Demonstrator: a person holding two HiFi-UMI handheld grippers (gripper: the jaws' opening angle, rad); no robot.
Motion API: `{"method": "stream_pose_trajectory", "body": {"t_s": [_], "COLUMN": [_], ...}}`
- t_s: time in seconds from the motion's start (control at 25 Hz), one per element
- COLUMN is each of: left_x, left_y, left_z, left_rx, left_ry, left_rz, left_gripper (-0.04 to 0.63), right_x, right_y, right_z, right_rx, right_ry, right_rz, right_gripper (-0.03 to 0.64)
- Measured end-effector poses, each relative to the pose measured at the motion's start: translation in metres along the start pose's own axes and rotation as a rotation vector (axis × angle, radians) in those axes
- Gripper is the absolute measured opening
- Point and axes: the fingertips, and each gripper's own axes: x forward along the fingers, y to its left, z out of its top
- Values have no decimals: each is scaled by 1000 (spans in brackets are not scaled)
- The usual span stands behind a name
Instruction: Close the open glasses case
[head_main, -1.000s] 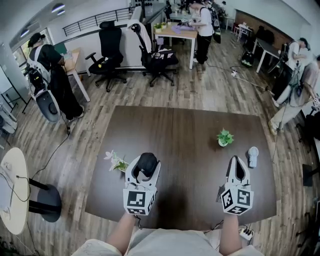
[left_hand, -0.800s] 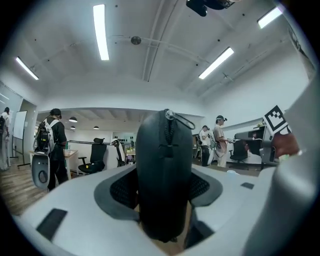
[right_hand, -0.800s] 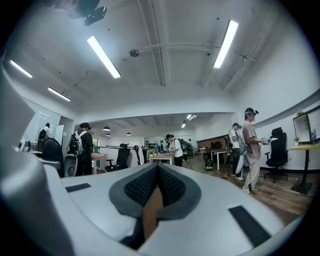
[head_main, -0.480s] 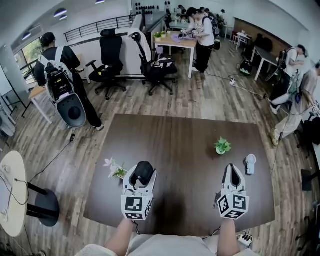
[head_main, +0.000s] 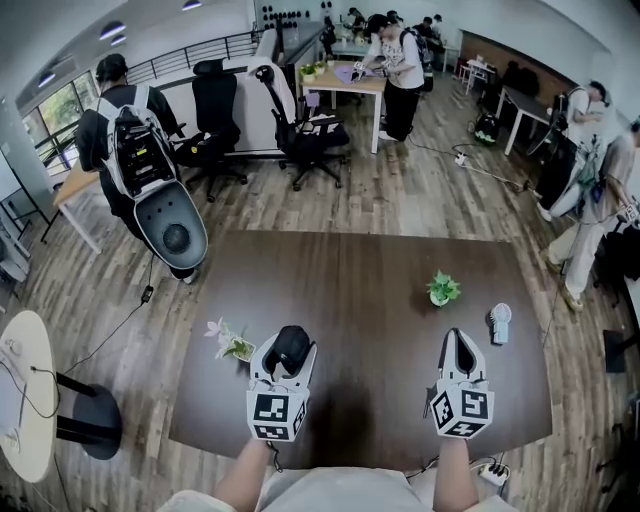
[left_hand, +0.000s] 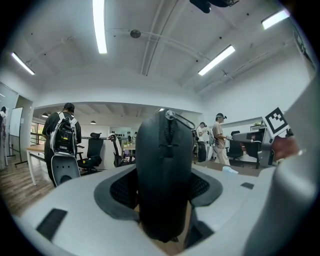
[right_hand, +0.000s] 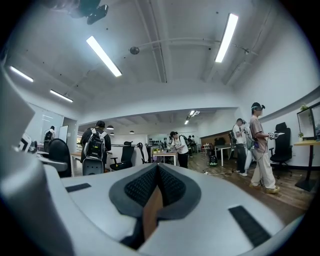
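Note:
A black zip-up glasses case (head_main: 293, 340) stands on edge between the jaws of my left gripper (head_main: 288, 354), over the near left part of the dark brown table (head_main: 370, 280). In the left gripper view the case (left_hand: 165, 170) fills the gap, its zip seam faces the camera and its halves look closed together. The pads press on both of its sides. My right gripper (head_main: 458, 348) hovers over the near right of the table. Its jaws (right_hand: 157, 187) are shut with nothing between them.
A small green potted plant (head_main: 441, 289) and a white and blue gadget (head_main: 500, 322) sit at the table's right. A flower pot (head_main: 232, 343) stands left of the left gripper. A person with a backpack rig (head_main: 150, 180) stands beyond the table's far left corner, by office chairs (head_main: 305, 125).
The person with the backpack rig has walked rightward, closer to the table's far left corner. Both grippers have stayed in place, the case still in the left one.

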Motion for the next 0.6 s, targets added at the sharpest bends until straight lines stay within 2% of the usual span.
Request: {"method": "stream_pose_trajectory", "body": {"t_s": [0.12,0.28,0.6], "left_x": [8,19,34], "left_y": [-6,-17,-46], "left_z": [-14,-44,-124], "left_rx": [-4,-24,-151], "left_ry": [58,179,442], "left_rz": [-13,-39,-126], "left_gripper": [258,258,258], "right_x": [-1,-3,-7], "right_y": [0,0,2], "right_z": [-4,-10,-22], "right_rx": [1,3,4], "right_ry": [5,13,41], "right_rz": [2,2,7], "right_gripper": [2,0,2]}}
